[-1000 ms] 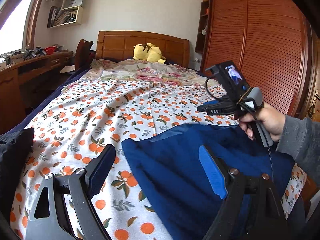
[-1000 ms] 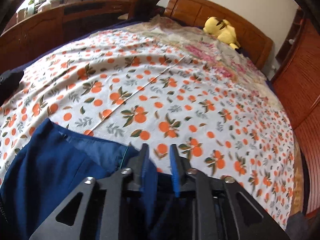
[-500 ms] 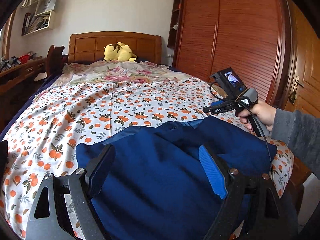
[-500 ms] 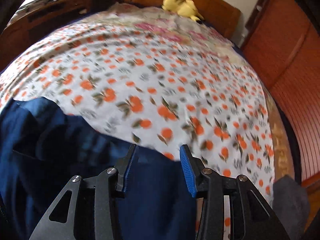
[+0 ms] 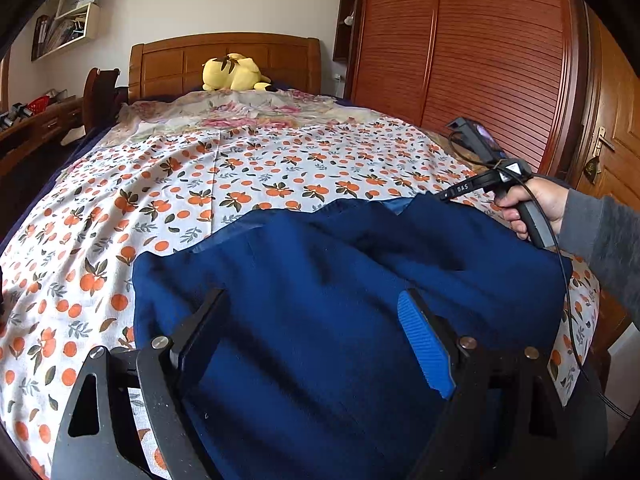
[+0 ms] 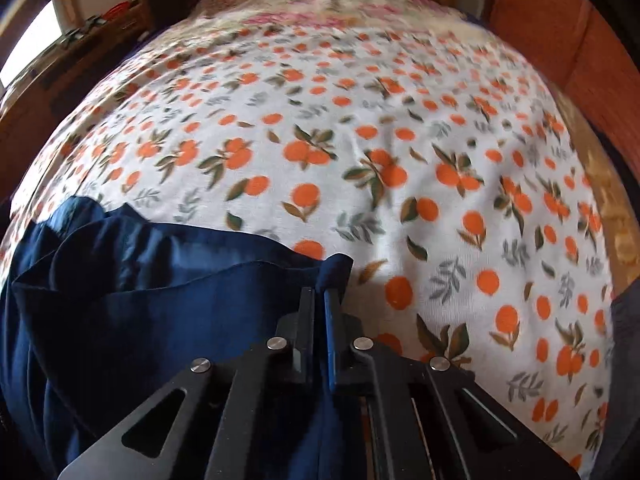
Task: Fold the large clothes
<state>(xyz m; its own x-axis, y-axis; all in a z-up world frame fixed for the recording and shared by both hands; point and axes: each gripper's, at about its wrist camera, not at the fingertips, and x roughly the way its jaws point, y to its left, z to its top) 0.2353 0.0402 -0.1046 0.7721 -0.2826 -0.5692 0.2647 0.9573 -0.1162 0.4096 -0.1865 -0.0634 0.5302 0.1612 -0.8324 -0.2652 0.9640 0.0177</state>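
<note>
A large dark blue garment (image 5: 328,280) lies rumpled on the near end of the bed, over the orange-print sheet (image 5: 224,184). My left gripper (image 5: 312,320) is open and hovers just above the garment's near middle, holding nothing. My right gripper (image 6: 320,300) is shut on the far right edge of the garment (image 6: 160,300), pinching a fold of cloth between its pads. The right gripper also shows in the left wrist view (image 5: 460,190), held by a hand at the garment's far right corner.
A yellow plush toy (image 5: 232,74) lies by the wooden headboard (image 5: 224,56). A floral quilt (image 5: 240,110) covers the bed's head. A wooden wardrobe (image 5: 460,48) runs along the right side. A desk (image 5: 36,120) and chair (image 5: 98,92) stand at the left.
My right gripper opened, then closed on the garment's far right edge. My left gripper moved right, from over the sheet to over the garment, and stayed open.
</note>
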